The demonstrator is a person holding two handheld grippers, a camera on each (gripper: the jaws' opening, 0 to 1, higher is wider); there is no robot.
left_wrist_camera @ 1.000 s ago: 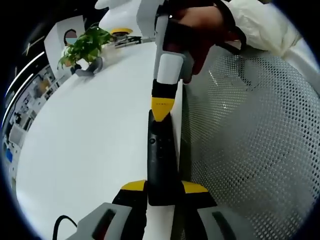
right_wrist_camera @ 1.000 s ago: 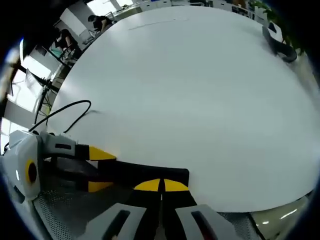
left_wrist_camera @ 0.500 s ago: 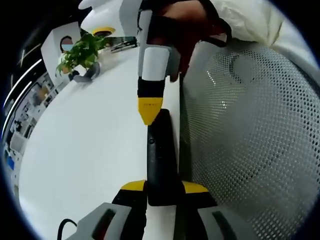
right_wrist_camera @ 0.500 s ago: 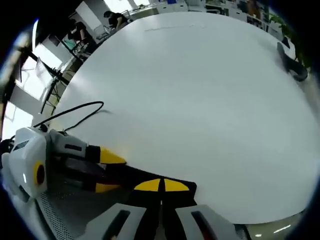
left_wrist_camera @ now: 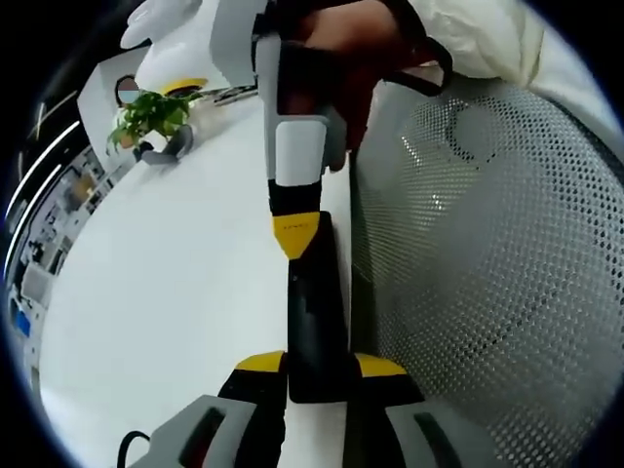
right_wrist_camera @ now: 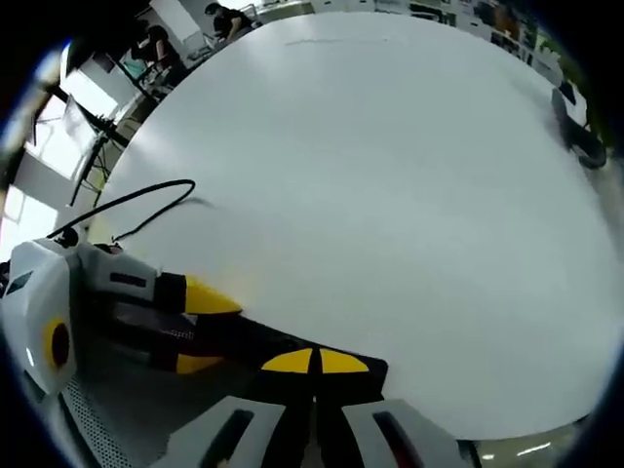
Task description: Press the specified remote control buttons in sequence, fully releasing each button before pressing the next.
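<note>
A black remote control is clamped at its near end between my left gripper jaws, pointing away along the table's edge. My right gripper reaches in from above, held by a person's hand, its yellow tips shut together and resting on the far part of the remote's face. In the right gripper view my right gripper is shut with its tip over the remote. There the left gripper comes in from the left, shut on the remote.
A large white table stretches to the left, with a potted plant and a dark curved object at its far end. A white mesh chair stands right of the remote. A black cable lies on the table.
The right gripper's shut tip has come a little further down the remote's face, towards my left jaws. Both views have shifted slightly with the hands.
</note>
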